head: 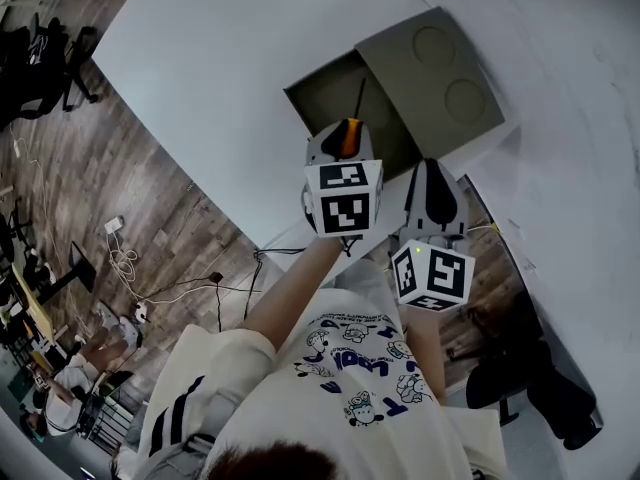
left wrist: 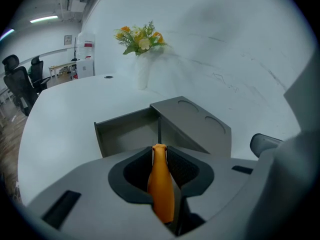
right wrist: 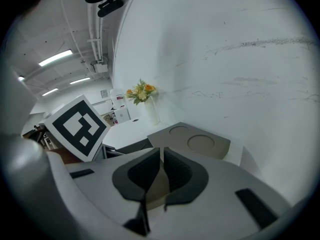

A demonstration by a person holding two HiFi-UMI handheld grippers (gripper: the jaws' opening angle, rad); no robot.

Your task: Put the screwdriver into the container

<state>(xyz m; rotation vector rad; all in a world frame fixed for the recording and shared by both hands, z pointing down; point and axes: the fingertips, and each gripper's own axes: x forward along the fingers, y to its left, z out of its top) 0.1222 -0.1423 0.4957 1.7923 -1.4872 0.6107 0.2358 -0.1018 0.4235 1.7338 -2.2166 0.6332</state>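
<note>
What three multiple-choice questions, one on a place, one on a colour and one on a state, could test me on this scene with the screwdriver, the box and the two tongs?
1. Where is the screwdriver?
A. In the left tongs, its metal end over the open box
B. Lying on the floor
C. Standing in the vase

2. What colour is the screwdriver's handle?
A. Blue
B. Orange
C. Green

3. How do the right tongs stand?
A. Wide open
B. Closed on the screwdriver
C. Closed, with nothing between them

Answers:
1 A: the left gripper view shows the handle pinched between the tongs, with the thin shaft reaching over the box's hollow.
2 B: the handle is plainly orange in the head view and the left gripper view.
3 C: the right gripper view shows the two dark pads together with nothing between them.
</note>
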